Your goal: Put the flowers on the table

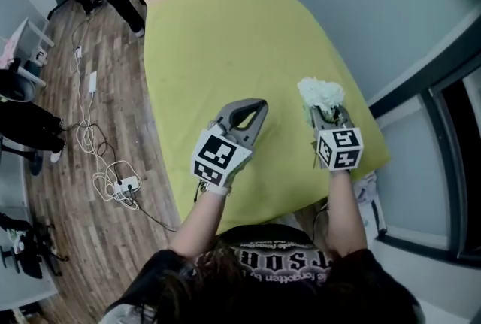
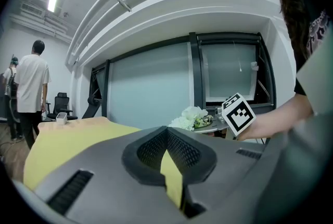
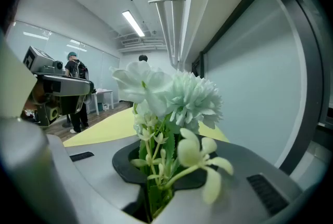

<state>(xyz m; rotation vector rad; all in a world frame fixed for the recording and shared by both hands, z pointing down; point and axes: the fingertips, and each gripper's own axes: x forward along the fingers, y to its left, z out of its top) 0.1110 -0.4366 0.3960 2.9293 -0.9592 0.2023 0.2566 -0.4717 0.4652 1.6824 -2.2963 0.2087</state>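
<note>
Our right tongs (image 3: 156,186) are clenched on the stems of the flowers (image 3: 171,98). The blooms point away from us along the jaws, over the near right edge of the yellow worktop (image 1: 225,52). Our left tongs (image 1: 252,110) hover alongside, pinched together and empty, so the set-down falls to the right.

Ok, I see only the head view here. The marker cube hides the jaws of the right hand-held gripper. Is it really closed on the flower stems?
Observer: Yes. The right gripper view shows the right hand-held gripper shut on the green stems of the white artificial flower bunch.
Operator: Is anything between the left jaws?
Observer: No. In the left gripper view the left hand-held gripper is shut and empty; only the yellow-green cloth-covered table shows behind it.
Operator: Do blooms hang over the right jaws?
Observer: One small pale bloom droops across one jaw pad.
</note>
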